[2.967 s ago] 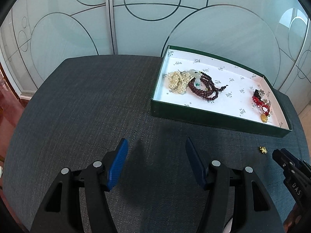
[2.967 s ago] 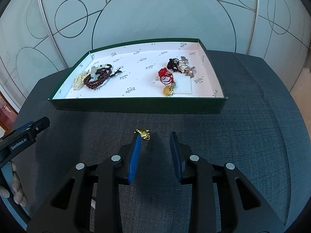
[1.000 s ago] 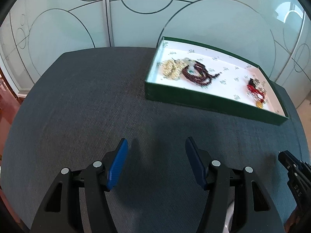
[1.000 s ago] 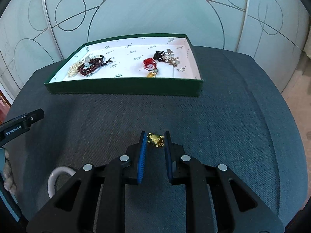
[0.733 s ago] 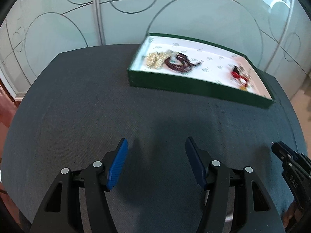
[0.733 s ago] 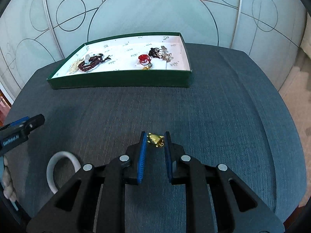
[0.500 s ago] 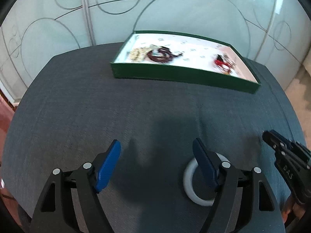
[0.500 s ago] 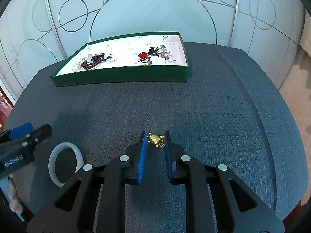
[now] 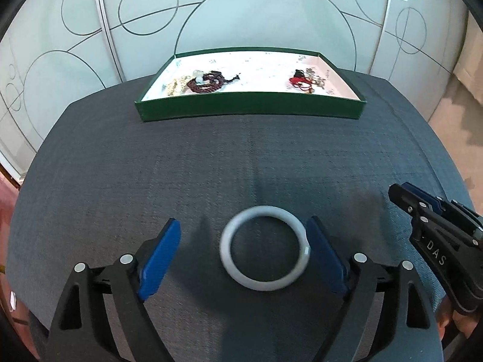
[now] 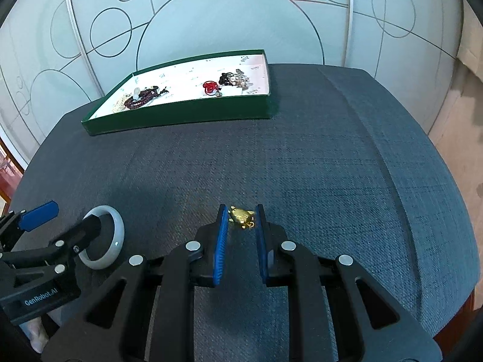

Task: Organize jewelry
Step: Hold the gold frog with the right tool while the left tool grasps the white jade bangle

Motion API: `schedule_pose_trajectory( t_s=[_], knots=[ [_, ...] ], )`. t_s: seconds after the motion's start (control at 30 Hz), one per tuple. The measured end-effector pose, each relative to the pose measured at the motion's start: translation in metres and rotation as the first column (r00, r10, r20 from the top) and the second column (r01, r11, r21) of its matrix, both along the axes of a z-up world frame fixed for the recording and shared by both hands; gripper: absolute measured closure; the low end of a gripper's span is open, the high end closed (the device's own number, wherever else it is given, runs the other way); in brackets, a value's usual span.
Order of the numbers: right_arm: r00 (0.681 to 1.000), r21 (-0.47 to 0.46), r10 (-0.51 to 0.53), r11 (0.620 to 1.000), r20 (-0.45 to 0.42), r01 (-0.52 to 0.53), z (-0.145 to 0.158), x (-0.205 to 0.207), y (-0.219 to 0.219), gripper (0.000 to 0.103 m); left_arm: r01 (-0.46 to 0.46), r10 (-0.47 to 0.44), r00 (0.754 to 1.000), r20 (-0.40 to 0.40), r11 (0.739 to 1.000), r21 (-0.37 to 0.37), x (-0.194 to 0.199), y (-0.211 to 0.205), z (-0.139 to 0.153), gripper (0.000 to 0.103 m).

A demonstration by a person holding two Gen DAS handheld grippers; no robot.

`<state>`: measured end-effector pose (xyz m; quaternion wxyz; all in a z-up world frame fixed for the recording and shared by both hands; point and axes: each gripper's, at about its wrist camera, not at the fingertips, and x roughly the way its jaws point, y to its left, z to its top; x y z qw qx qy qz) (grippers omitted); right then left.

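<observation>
On dark table (image 9: 211, 166): one bangle (image 9: 264, 247), one charm (image 10: 240, 216).

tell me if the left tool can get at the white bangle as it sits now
Probably yes. The left tool is open, with the bangle flat on the table between its fingers and nothing in the way.

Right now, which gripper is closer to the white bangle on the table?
Left. The left gripper is open around the white bangle; the right gripper, shut on the gold charm, is off to its right.
</observation>
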<state>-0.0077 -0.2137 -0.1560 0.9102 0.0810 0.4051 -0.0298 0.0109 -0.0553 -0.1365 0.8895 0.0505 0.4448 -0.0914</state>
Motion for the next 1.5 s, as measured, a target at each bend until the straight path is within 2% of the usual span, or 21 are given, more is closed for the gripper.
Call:
schedule_pose_trajectory(
  t_s=[0.5,0.73,0.8,1.33,1.43,1.5],
  knots=[
    [1.000,0.019,-0.013,1.000,0.006,0.013,-0.003,-0.018,-0.007,0.085,-0.008,0.008,1.000,0.006,0.998,0.055,-0.007,-0.009,-0.009,0.019],
    [1.000,0.021,-0.010,1.000,0.005,0.009,-0.003,-0.023,-0.003,0.085,-0.044,0.044,0.998,-0.044,0.999,-0.004,-0.006,-0.003,-0.024,0.019],
    [1.000,0.021,-0.008,1.000,0.004,0.008,-0.004,-0.023,-0.002,0.085,-0.038,0.038,0.999,-0.032,0.999,0.013,-0.008,-0.007,-0.027,0.017],
    [1.000,0.015,0.000,1.000,-0.008,0.000,-0.006,-0.022,0.002,0.085,-0.030,0.030,1.000,-0.001,1.000,0.003,-0.006,-0.005,-0.026,0.018],
    [1.000,0.014,0.001,1.000,-0.008,-0.001,-0.006,-0.021,0.002,0.085,-0.001,0.001,1.000,0.018,1.000,0.006,-0.009,-0.008,-0.024,0.032],
    [1.000,0.013,0.003,1.000,-0.008,-0.003,-0.007,-0.021,0.002,0.085,0.001,-0.001,1.000,0.018,1.000,0.009,-0.009,-0.009,-0.023,0.033]
  ],
)
